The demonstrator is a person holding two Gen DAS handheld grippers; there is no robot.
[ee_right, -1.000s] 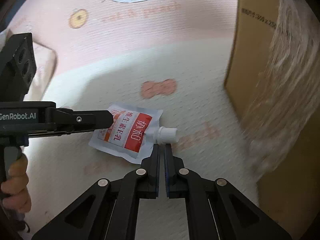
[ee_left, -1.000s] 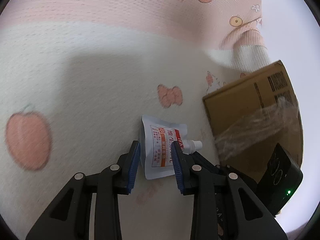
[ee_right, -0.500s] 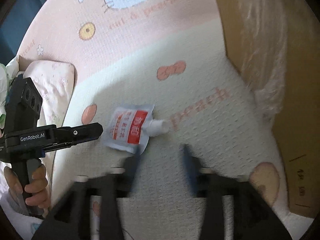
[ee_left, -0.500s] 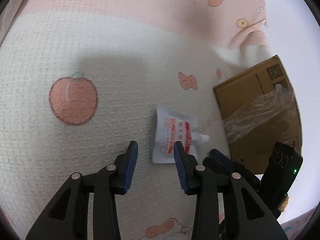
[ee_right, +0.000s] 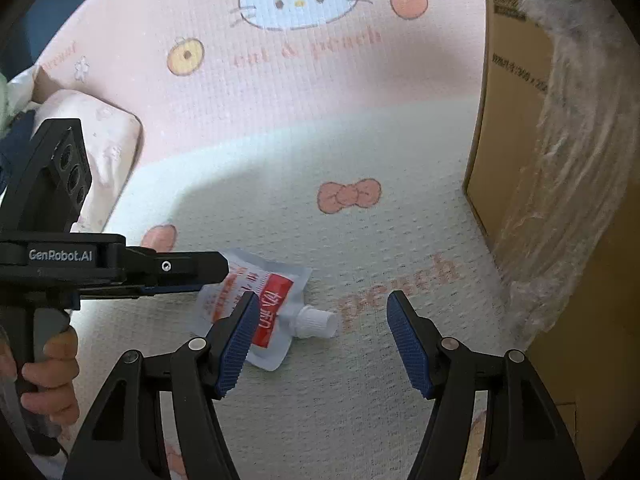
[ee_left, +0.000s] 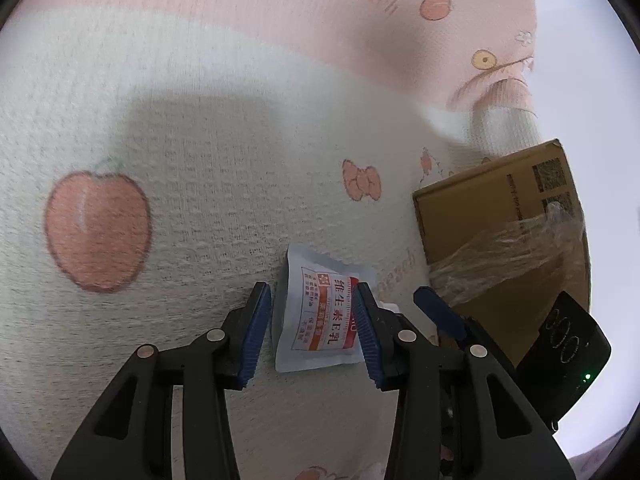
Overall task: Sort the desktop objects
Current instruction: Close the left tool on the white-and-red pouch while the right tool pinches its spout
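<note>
Lying flat on the blanket [ee_right: 400,360], the pouch [ee_left: 320,320] is the landmark: open cloth spreads far to its left, while the cardboard box [ee_right: 512,140] walls off its right. The left gripper [ee_left: 308,334] straddles the pouch, jaws opening and not pressing it. The right gripper [ee_right: 320,344], jaws spread wide and empty, hangs over its white cap [ee_right: 316,322]. "GenRobot.AI" marks the left tool; "peach" is printed beside the cap.

Blanket [ee_right: 360,128]: waffle-textured cloth, matt. Pouch [ee_left: 320,320]: glossy plastic film, white ribbed plastic cap [ee_right: 314,322]. Box [ee_left: 500,240]: matt brown cardboard under crinkled clear wrap [ee_right: 568,160].
</note>
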